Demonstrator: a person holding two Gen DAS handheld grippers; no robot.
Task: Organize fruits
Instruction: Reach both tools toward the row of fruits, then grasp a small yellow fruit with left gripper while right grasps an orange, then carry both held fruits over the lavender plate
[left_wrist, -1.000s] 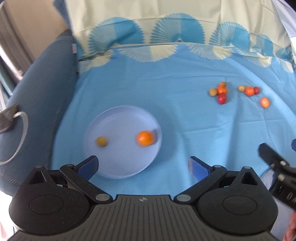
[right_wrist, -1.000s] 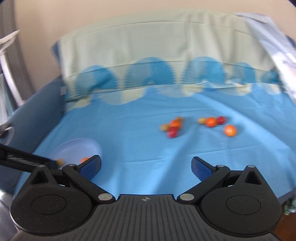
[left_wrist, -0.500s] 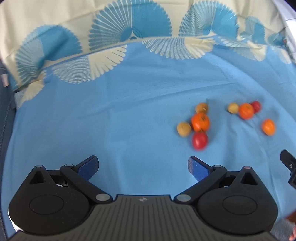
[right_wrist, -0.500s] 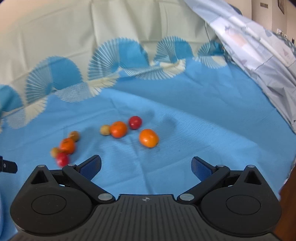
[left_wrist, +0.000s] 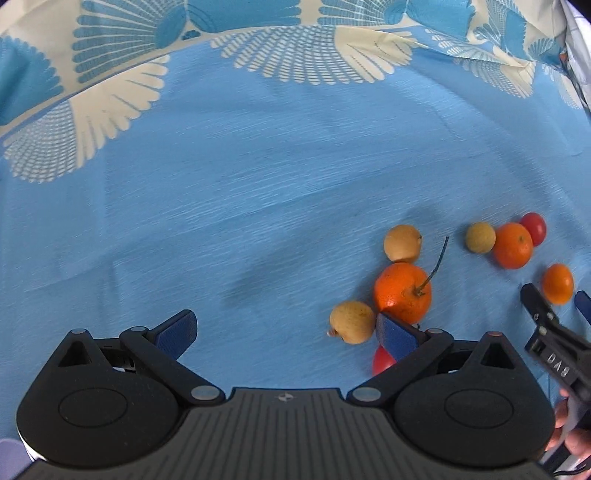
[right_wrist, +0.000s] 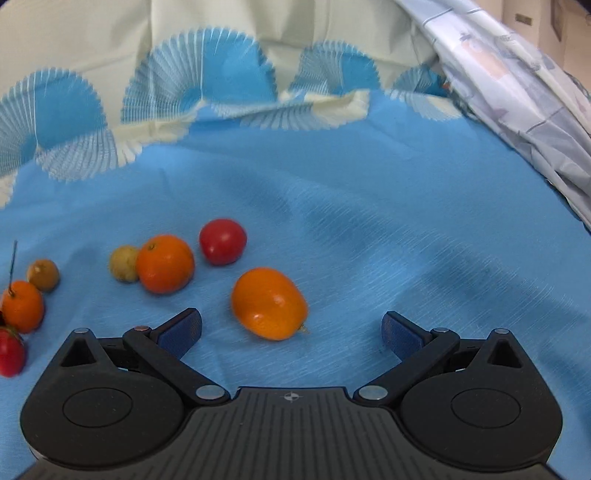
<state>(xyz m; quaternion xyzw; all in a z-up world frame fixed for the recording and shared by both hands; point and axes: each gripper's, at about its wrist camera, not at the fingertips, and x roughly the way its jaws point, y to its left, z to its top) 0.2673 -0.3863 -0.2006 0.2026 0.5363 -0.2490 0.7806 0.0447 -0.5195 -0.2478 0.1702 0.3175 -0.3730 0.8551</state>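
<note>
With its jaws spread wide and empty, the right hand-held gripper (right_wrist: 291, 334) hangs low over the blue bedsheet (right_wrist: 369, 206), the oval orange fruit (right_wrist: 269, 302) lying just ahead between its fingertips. I judge this the approach to a pick: advance slightly, then close. Open sheet lies to its right before the draped cloth (right_wrist: 517, 92). Left of it, the left hand-held gripper (left_wrist: 286, 330), also spread and empty, has the stemmed orange (left_wrist: 402, 291) and a tan fruit (left_wrist: 352, 321) crowding its right fingertip, bare sheet elsewhere.
</note>
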